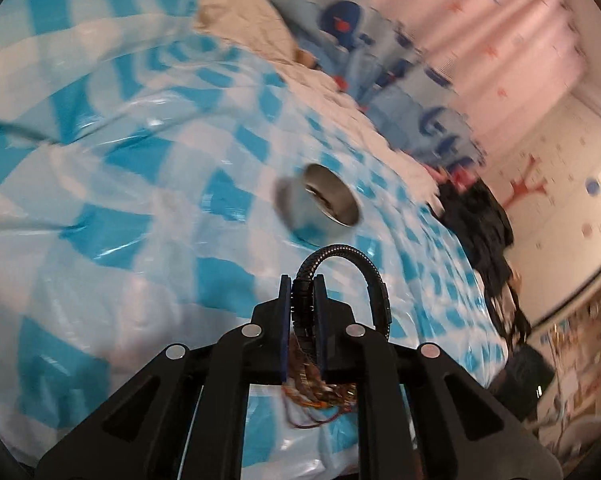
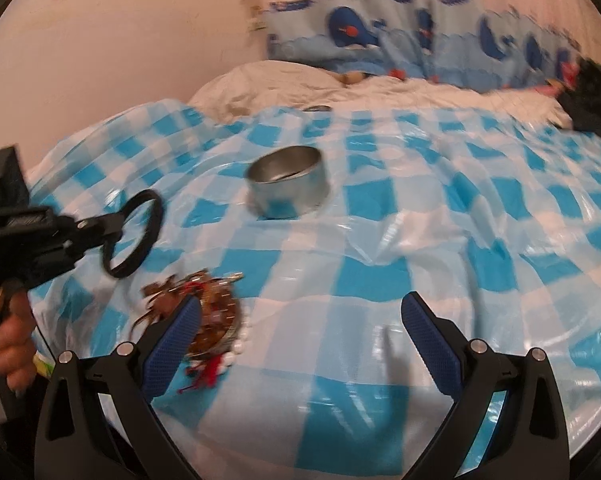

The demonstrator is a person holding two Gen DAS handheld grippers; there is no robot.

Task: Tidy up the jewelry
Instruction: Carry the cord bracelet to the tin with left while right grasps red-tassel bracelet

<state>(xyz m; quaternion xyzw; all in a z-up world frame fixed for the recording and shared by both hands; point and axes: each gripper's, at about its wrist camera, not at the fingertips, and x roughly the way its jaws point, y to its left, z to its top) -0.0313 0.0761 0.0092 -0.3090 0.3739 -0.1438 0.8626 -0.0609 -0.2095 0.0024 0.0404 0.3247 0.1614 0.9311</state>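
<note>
The left gripper is pinching a black braided bracelet, its pads pressing on one side of the stiff loop while the rest is arching up and over to the side, clear of the checked plastic sheet. The right gripper is hanging above the sheet with its blue ribbed pads spread wide and nothing between them. The task looks only partly done: the round metal tin, shiny and straight-walled, is sitting well ahead of both grippers and seems to be holding something dark already (too blurred to name). A tangled heap of jewelry is lying on the sheet just beside the right gripper's left finger — brownish links, red thread, small white beads — and is waiting to be sorted. The sheet is looking glossy and crinkled, draped over soft bedding.
</note>
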